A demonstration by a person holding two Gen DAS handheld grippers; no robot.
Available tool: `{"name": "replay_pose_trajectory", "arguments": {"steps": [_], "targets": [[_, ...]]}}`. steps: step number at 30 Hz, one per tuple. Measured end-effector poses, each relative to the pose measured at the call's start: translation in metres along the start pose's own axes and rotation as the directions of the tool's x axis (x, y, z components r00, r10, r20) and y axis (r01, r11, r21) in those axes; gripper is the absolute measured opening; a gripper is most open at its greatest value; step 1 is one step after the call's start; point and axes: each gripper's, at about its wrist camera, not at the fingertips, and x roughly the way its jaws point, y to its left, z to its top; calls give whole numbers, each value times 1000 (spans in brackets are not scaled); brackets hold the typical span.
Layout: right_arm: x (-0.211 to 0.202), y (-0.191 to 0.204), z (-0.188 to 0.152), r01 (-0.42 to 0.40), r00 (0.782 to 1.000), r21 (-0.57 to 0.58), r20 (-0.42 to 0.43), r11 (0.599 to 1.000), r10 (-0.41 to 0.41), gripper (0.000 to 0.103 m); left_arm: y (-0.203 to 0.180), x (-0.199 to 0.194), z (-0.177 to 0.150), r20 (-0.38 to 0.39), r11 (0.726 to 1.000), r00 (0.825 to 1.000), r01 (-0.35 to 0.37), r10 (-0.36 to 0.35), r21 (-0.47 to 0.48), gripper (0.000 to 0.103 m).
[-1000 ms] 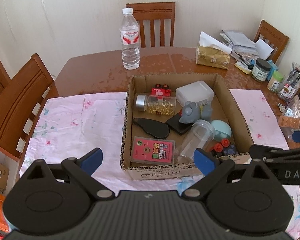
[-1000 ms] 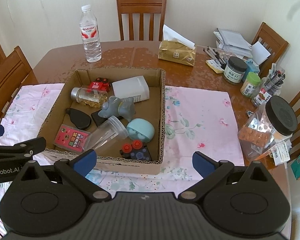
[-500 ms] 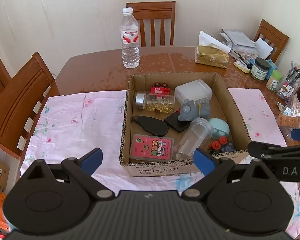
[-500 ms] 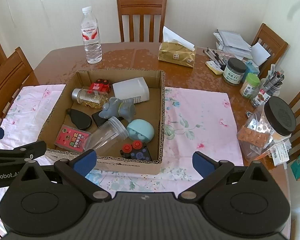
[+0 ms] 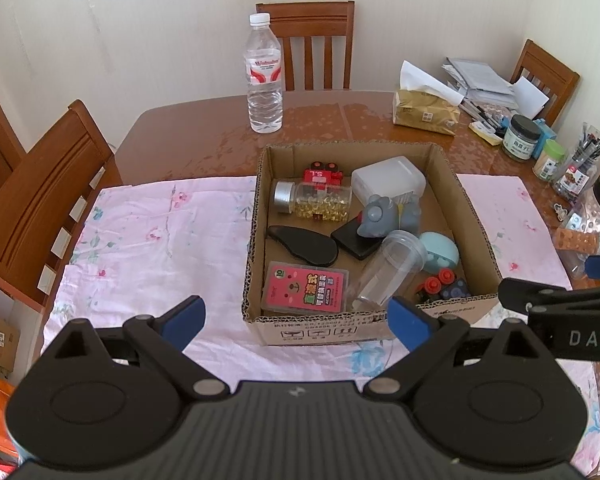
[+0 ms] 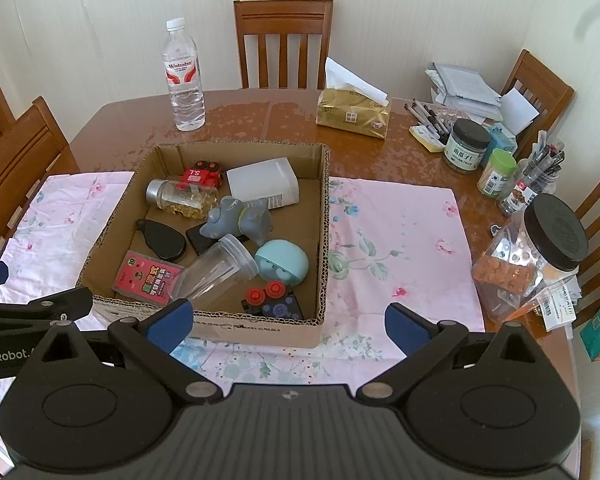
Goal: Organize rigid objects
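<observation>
left hand-held gripper point(image 5: 296, 320): jaws wide, empty, before cardboard box point(image 5: 370, 328) | right hand-held gripper point(image 6: 286, 322): jaws wide, empty, before box | clear jar point(image 6: 216, 270) lying inside box

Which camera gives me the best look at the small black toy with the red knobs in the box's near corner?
The right wrist view: the black toy with red knobs shows whole there, both knobs and its dark body clear against the cardboard box. In the left wrist view the same toy sits low behind the box's near wall, and the left tool's blue fingertip crowds it.
</observation>
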Motion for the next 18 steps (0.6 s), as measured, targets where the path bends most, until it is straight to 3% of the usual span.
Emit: {"name": "replay_pose_trajectory", "arguments": {"steps": [18], "targets": [[-4,4,-3,12,1000,-2,11,1000,-12,103,2,-3,-3,-3,1000,1000,7,-7,-4,97]]}}
